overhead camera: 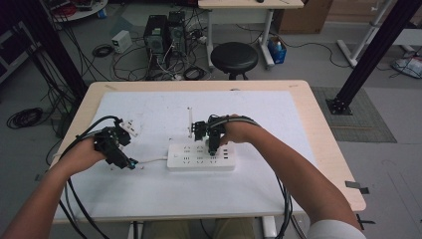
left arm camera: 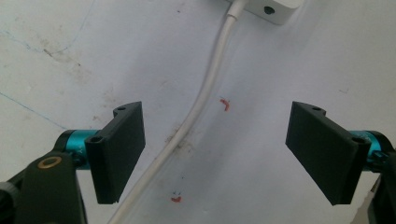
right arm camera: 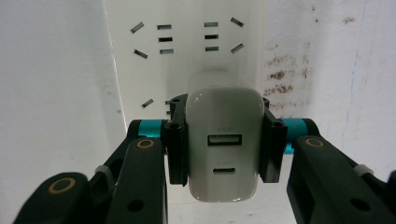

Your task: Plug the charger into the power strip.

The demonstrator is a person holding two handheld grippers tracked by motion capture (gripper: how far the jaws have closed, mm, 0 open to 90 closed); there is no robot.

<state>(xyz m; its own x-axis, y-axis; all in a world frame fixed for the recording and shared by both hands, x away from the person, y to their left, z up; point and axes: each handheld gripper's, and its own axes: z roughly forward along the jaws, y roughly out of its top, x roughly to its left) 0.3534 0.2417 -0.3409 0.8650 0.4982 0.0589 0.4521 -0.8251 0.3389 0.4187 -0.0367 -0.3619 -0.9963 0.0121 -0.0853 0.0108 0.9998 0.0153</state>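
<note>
A white power strip [overhead camera: 201, 157] lies in the middle of the table, its white cable [left arm camera: 196, 116] running left. My right gripper [overhead camera: 213, 148] hovers over the strip, shut on a white USB charger [right arm camera: 223, 144] whose two ports face the camera; the strip's sockets [right arm camera: 187, 39] show just beyond it. My left gripper [overhead camera: 130, 164] stands open near the table surface left of the strip. Its jaws straddle the cable without touching it, and a corner of the strip [left arm camera: 268, 9] shows at the top of the left gripper view.
The white mat [overhead camera: 164, 189] covers most of the wooden table [overhead camera: 323, 129]. A small white plug-like object [overhead camera: 130, 125] and a thin white stick [overhead camera: 189, 119] lie behind the strip. A black stool [overhead camera: 234, 57] stands beyond the far edge.
</note>
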